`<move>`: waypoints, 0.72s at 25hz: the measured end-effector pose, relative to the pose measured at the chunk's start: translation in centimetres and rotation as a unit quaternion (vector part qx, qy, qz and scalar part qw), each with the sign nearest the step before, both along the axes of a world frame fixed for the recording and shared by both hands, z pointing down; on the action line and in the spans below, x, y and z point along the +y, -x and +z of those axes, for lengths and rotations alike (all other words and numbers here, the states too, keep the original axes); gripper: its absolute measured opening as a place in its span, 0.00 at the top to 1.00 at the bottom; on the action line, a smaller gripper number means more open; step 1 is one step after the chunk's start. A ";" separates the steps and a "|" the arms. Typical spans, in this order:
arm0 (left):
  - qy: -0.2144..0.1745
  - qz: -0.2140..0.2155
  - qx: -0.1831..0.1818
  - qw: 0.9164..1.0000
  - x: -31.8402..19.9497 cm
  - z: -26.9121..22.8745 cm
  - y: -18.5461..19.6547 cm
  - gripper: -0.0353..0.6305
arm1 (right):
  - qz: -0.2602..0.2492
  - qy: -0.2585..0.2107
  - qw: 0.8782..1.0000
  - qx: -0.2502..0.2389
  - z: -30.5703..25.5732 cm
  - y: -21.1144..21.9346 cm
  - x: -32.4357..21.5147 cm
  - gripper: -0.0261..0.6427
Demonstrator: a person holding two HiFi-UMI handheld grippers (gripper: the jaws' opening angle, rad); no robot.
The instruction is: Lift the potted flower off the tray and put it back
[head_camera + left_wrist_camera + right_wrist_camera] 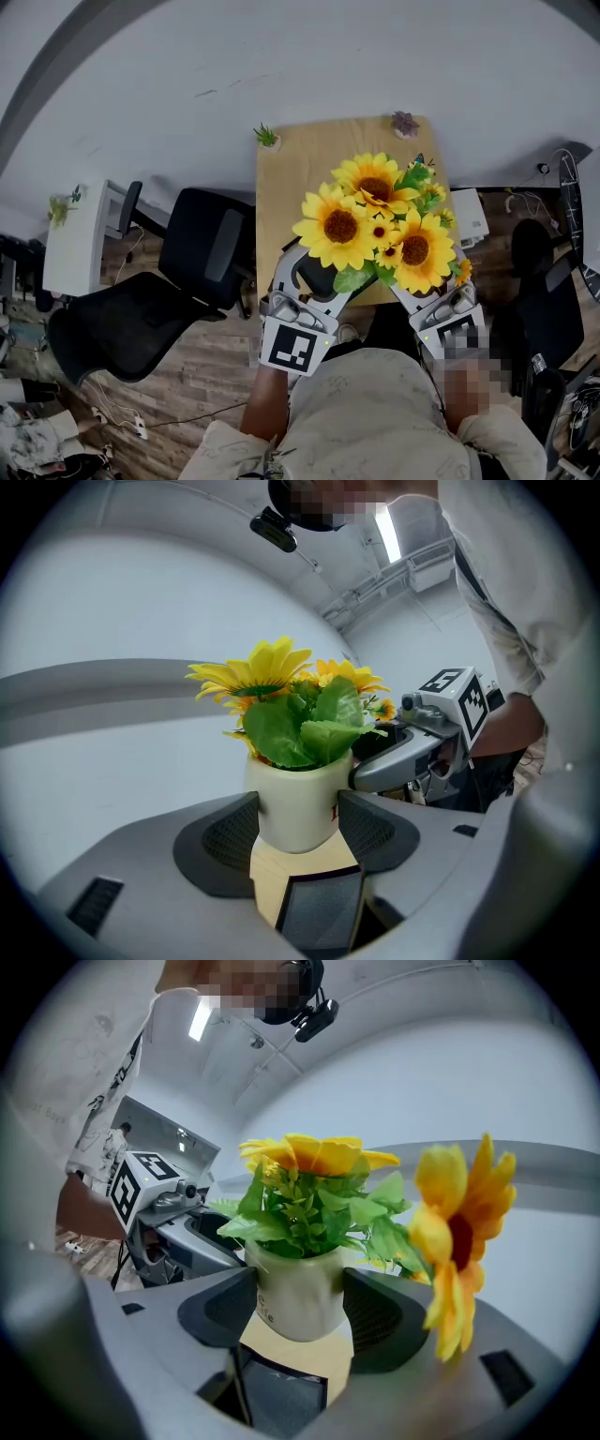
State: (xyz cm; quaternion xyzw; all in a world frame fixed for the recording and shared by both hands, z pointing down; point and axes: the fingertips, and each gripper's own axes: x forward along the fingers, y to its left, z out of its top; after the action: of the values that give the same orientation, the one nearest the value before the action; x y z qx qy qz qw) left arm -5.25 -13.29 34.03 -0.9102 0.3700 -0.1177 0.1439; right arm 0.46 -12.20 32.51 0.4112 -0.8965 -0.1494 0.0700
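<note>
Here, left tongs [298, 819] and right tongs [300, 1303] both clamp one white pot [292, 803] holding three large sunflowers [340, 226]; two tiny plants [267, 136] stand at the bench's [300, 178] twelve o'clock.

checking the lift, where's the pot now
The pot is gripped by the left gripper and right gripper, over the table's near end, mid-frame in the head view.
</note>
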 end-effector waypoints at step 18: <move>0.073 -0.016 -0.007 0.997 -1.5 5.8 -1.2 0.55 | 0.001 0.088 0.996 0.017 6.5 -1.7 -1.7 0.50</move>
State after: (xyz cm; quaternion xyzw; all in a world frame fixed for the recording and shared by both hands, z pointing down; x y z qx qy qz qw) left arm -4.05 -14.78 39.80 -0.9116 0.3738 -0.1526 0.0778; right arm 2.14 -13.87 39.04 0.4013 -0.9046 -0.0765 0.1216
